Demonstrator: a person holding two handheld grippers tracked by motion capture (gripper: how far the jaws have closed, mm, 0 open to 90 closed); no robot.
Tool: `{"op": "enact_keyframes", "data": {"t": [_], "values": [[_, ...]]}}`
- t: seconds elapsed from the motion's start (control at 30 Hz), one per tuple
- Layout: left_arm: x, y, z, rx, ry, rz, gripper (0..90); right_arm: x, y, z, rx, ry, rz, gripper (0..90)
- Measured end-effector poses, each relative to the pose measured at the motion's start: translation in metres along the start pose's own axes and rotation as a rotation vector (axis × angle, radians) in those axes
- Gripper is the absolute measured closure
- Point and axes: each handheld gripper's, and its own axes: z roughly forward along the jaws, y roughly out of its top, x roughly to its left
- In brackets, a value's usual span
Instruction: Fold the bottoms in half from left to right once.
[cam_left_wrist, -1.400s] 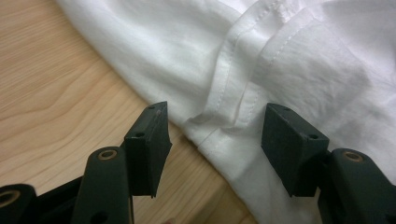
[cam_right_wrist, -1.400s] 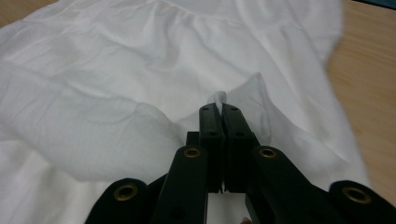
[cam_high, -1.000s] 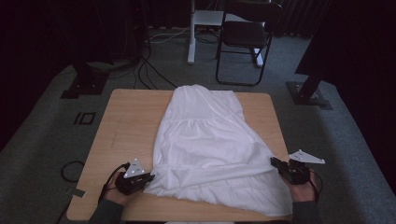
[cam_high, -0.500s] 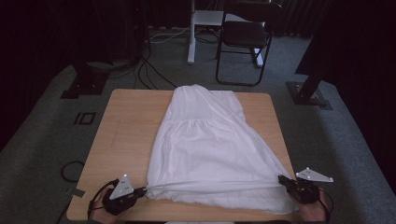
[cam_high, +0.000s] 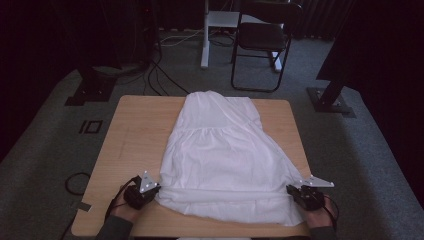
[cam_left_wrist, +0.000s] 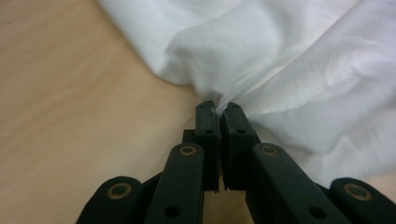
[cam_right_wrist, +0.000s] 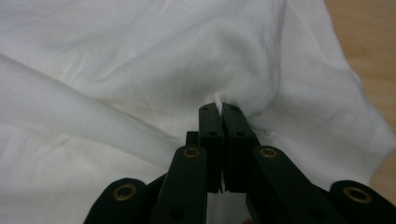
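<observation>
**White dress pinched at both hem corners on the table**

High view first: a white dress (cam_high: 225, 160) is spread out flat on a light wooden table (cam_high: 135, 135), narrow top end pointing away from the person, wide skirt end toward the near edge. A fold runs across the skirt close to that near edge. The left gripper (cam_high: 150, 192) sits at the near left corner of the fabric, right up against it, with a hand (cam_high: 125, 210) behind it. The right gripper (cam_high: 295, 192) is at the near right corner, same deal, touching the cloth. Each one has its grey three-cornered plate on top. Past the table there's a dark folding chair (cam_high: 262, 42) on grey carpet, some cables on the floor to the left, and a black stand base (cam_high: 332, 100) off to the right.

Left gripper view: the two black jaws are squeezed nearly together with a little bunch of white fabric caught between the tips, so it's holding the dress. The cloth fans out up and to the right; bare tabletop is on the left.

Right gripper view: same story, jaws clamped tight on a small tuft of the dress, wrinkles radiating out from the pinch. A strip of table shows at the right edge.
</observation>
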Motion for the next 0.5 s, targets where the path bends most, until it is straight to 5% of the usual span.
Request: {"op": "enact_keyframes", "data": {"t": [0.2,0.3,0.4,0.5], "values": [[0.026,0.016,0.021,0.013,0.113,-0.038,87.4,0.004,0.025,0.025,0.003,-0.009,-0.060,87.7],[0.040,0.019,0.029,0.004,0.143,-0.090,87.4,0.004,0.037,0.037,0.003,-0.019,-0.074,87.7],[0.046,0.017,0.027,-0.025,0.124,-0.152,87.5,0.003,0.044,0.044,0.004,-0.021,-0.074,87.7],[0.039,0.011,0.006,-0.081,0.096,-0.164,87.5,0.004,0.043,0.039,0.010,-0.021,-0.075,87.7]]}}
